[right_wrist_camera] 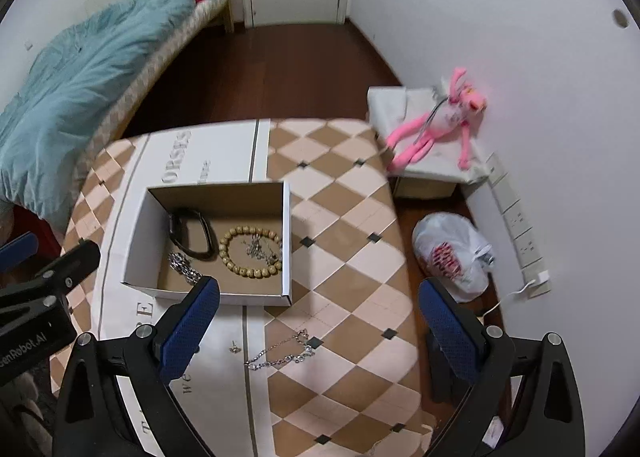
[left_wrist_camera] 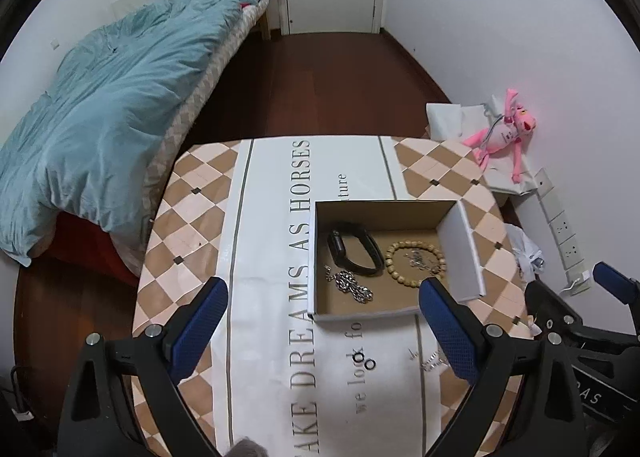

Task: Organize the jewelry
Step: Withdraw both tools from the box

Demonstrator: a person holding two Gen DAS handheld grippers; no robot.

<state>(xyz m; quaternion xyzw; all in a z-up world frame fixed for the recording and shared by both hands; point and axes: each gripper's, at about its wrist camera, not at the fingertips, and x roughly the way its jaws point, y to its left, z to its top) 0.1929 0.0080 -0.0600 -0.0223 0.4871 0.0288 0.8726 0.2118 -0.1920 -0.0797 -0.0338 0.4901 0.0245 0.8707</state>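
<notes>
**Between picks – both grippers empty over the table**

Left wrist view. Left gripper spread wide, nothing between the blue ribbed pads, hovering above the white cloth with printed lettering. Just ahead, an open cardboard box – brown inside, white outside, one flap standing up on the right. Already inside: a black watch band curled in a loop, a bracelet of round wooden beads with a small tangle of silver bits in its middle, and a heap of silver chain near the front wall. Still outside, on the cloth in front of the box: two small black rings lying side by side, tiny and flat. Partly hidden behind the right finger, something silver – too little visible to name from here.

Right wrist view. Right gripper likewise released, jaws wide and empty. Below it, a thin silver necklace strung loosely across the edge of the cloth and the checked tablecloth, with a small stud-like piece just beside it. Same box ahead and to the left, contents well apart from the loose pieces.

Judged as mid-task: several items boxed, a few left. Next move likely a fresh pick – fine chain and tiny rings lying flat on soft fabric, so calls for lowering the fingertips right to the cloth and pinching narrowly without bunching it.
</notes>
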